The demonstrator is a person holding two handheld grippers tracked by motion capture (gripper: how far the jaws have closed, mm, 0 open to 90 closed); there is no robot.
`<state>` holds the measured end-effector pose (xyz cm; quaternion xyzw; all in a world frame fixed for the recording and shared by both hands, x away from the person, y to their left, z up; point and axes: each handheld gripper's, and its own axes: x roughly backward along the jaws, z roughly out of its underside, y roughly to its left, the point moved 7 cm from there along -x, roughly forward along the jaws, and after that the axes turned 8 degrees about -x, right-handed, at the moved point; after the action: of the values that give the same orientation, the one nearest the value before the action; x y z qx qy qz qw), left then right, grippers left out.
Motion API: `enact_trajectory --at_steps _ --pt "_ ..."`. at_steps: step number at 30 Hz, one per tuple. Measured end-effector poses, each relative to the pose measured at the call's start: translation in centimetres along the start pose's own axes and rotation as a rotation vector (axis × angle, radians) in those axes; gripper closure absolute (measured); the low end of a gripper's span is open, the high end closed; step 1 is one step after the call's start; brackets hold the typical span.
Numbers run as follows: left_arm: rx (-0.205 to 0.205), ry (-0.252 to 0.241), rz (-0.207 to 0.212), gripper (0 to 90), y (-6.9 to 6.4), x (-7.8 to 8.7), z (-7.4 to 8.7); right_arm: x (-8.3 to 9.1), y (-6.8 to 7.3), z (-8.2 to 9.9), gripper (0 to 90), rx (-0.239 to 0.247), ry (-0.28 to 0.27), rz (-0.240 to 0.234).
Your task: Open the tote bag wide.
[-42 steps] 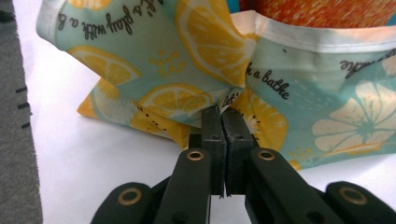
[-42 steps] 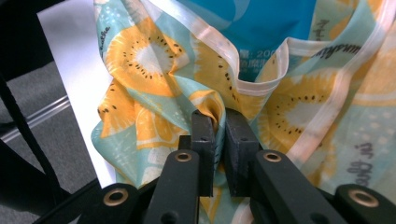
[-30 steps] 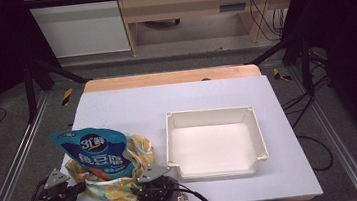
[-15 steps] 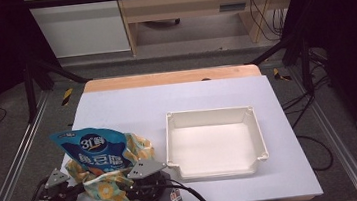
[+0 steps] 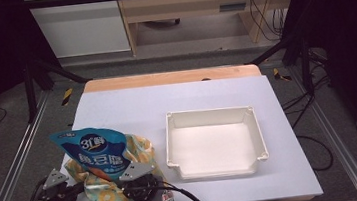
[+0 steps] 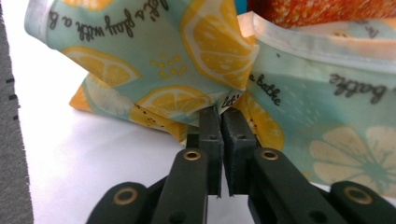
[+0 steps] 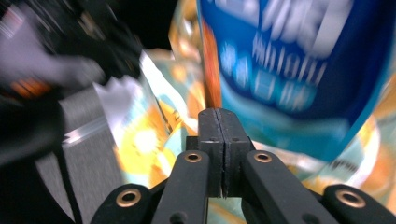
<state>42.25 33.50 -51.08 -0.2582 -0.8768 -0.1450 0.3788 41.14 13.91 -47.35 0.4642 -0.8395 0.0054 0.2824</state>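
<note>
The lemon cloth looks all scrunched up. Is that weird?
A bit. The lemon cloth is bunched in a lump at the table's near left corner, under a blue snack bag, not lying flat. The left tool pinches a fold of it. The white tray sits straight and empty.

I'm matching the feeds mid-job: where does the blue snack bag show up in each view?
High view: the blue snack bag stands at the table's near left, on the lemon-print cloth, left of the white tray.
Left gripper view: a thin blue sliver at the top edge, behind the cloth.
Right gripper view: blurred, upper right, beyond the black fingers.
Shared landmark: the lemon-print cloth.
</note>
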Motion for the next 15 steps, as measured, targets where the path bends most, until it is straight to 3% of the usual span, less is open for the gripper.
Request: enact_trajectory --at_steps 3,6,10,15 --pt "0.004 -0.012 0.001 82.4 0.1 0.1 0.0 -1.1 -0.9 1.9 90.0 -0.019 0.051 0.029" --pt "0.023 -0.062 -0.007 75.3 0.2 0.9 -0.3 -1.6 -1.3 2.9 90.0 -0.034 0.077 0.036" --pt "0.041 -0.149 -0.021 69.7 0.6 2.5 -1.0 -1.9 -1.7 3.5 89.8 -0.046 0.09 0.043" --pt "0.041 -0.266 -0.038 69.0 0.5 5.3 -2.7 -2.1 -1.8 3.9 89.7 -0.05 0.098 0.047"
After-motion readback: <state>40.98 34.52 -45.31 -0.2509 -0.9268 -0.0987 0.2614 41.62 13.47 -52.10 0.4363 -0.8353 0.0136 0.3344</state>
